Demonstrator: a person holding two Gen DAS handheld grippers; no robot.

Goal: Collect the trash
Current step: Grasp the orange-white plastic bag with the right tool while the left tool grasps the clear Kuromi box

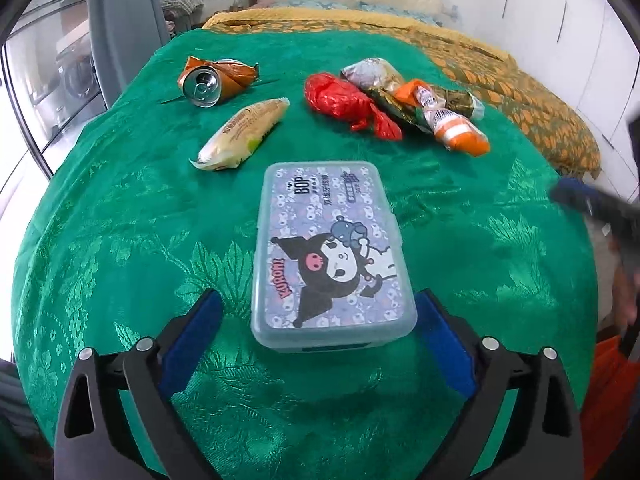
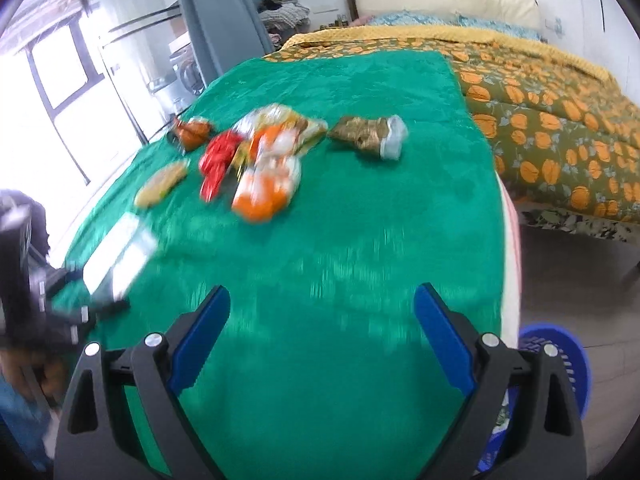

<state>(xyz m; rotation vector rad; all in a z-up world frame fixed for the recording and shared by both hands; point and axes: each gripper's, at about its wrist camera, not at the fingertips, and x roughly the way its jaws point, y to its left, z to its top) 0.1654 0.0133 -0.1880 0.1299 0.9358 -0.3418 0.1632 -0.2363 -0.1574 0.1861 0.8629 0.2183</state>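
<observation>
Left tongs (image 1: pixel 318 320): spread wide, pads flanking the near end of the plastic box (image 1: pixel 328 254) without pressing it.
Right tongs (image 2: pixel 322 326): spread, nothing between, above bare green cloth (image 2: pixel 360 240) on the tabletop.
Trash location: clustered at the far side of the cloth, beyond the box.
Can (image 1: pixel 202 86): one, crushed; light, stiff, slick metal; best pinched across the dented body.
Pale wrapper (image 1: pixel 242 134): one, long, soft, crinkly; take at mid-length.
Red bag (image 1: pixel 348 106): one, limp, slippery; grab the bunched knot.
Orange-white wrapper (image 1: pixel 452 128): one, soft, touching neighbouring foil wrappers (image 1: pixel 380 80); foil count unclear, probably two or three.
Basket (image 2: pixel 560 360): one, blue, on the floor beside the tabletop.
</observation>
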